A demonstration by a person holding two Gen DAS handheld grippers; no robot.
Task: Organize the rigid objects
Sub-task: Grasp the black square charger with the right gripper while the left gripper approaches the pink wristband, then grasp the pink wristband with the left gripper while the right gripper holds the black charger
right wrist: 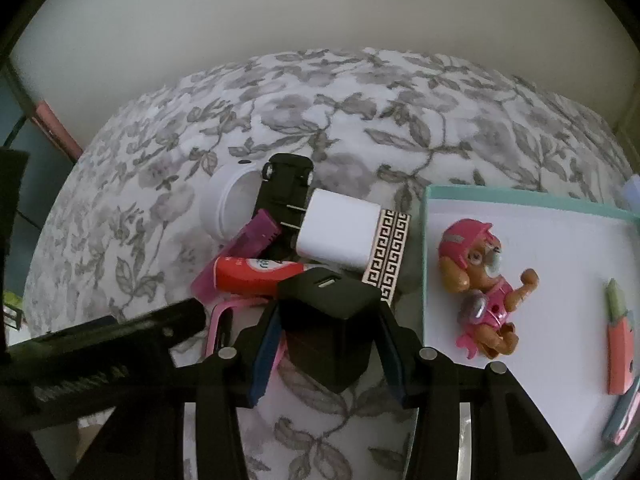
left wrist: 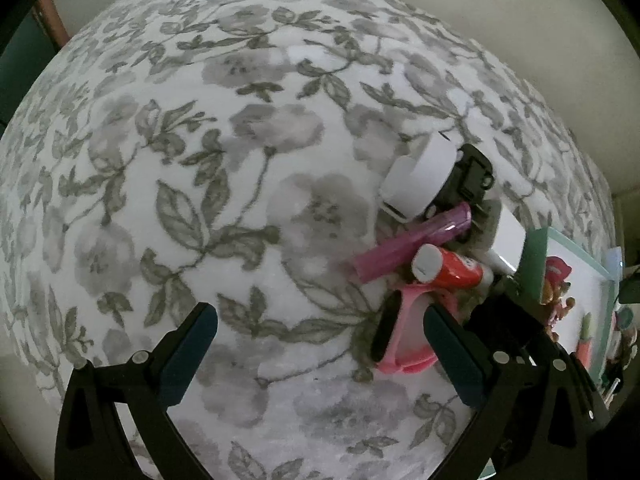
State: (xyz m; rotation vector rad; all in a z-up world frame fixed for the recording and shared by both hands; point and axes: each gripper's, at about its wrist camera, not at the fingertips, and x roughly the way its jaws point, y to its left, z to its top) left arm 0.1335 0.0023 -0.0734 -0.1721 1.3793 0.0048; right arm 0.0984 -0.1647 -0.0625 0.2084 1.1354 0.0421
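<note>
Our right gripper clamps the black charger between both pads just beside the pile, our left gripper gapes wide over the floral cloth, and no label reads clearly.

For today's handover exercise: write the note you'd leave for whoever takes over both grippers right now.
Left gripper: open, empty, over the floral cloth.
Right gripper: shut on the black charger.
Tray: already holds the pup toy and a pink eraser.
Left in the pile: white charger, red tube, purple tube, white jar, pink glasses.
</note>
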